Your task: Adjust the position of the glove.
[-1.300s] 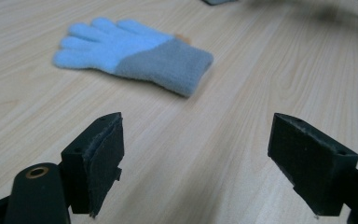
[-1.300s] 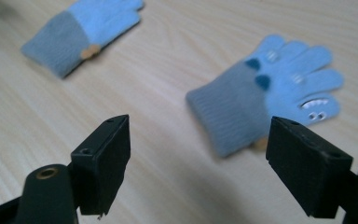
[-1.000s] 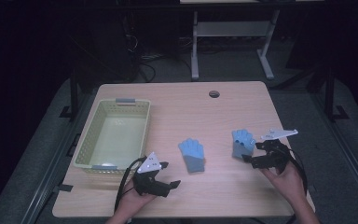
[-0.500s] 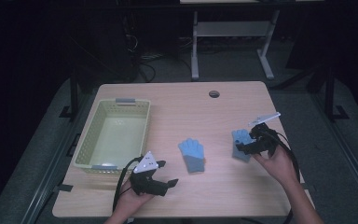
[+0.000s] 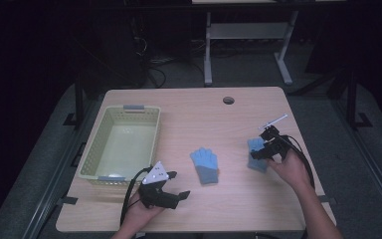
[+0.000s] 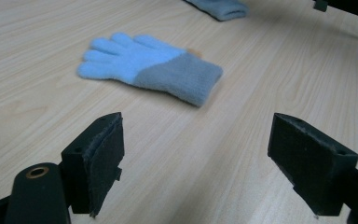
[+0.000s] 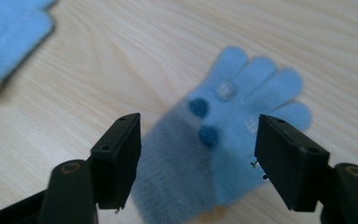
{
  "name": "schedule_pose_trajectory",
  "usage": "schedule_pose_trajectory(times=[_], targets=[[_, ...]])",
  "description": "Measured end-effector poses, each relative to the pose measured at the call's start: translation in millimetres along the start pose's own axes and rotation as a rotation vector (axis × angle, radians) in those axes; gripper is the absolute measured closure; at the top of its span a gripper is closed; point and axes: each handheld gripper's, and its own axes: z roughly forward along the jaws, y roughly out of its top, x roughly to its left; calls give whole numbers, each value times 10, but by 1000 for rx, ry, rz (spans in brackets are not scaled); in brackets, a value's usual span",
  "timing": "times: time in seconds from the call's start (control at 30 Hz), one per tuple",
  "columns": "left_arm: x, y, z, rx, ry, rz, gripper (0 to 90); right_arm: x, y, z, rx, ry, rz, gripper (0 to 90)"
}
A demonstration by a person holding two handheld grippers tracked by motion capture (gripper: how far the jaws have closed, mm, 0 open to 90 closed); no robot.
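I have my right tool (image 5: 259,149) poised over the right-hand glove (image 5: 256,155), which lies flat on the desk (image 5: 238,199) toward its right edge. In the right gripper view the jaws straddle this glove (image 7: 228,140) across its palm and cuff. They stand wide, and they have just been closing in. The glove sits between them, but I see the pads clear of the fabric on both sides, so nothing is gripped yet. Step in hand, by my reading: the approach to pick up this glove.

My left tool (image 5: 168,191) rests low at the near edge of the desk, just in front of the basket (image 5: 90,154). Its jaws are spread wide with nothing between them. The left gripper view shows bare desk between the pads (image 6: 103,158) and the second glove (image 6: 149,70) lying flat ahead, well clear of them. In the high view that second glove (image 5: 205,165) lies mid-desk, between the two tools.

The basket is empty and stands at the left of the desk.

Next move, as I judge it: lower the right tool until the pads bracket the fabric, then close fully on the cuff or palm. Knit is soft and thin, so a shallow pinch may slip off.
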Motion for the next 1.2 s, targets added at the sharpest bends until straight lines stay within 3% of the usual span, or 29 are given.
schedule_pose_trajectory(times=[0.27,0.47,0.87,0.9,1.2], targets=[[-21,5,4,-6,-7,1,183,-76,-12,99,64,-18,39,463],[-17,5,1,-10,-11,-4,183,-65,-24,165,97,-24,21,520],[-24,5,13,-1,-8,2,184,-71,-41,188,99,-25,45,599],[-31,9,7,-2,-3,7,185,-65,-41,186,101,-26,67,625],[-6,12,-14,-1,5,8,186,-90,-64,175,89,0,88,796]])
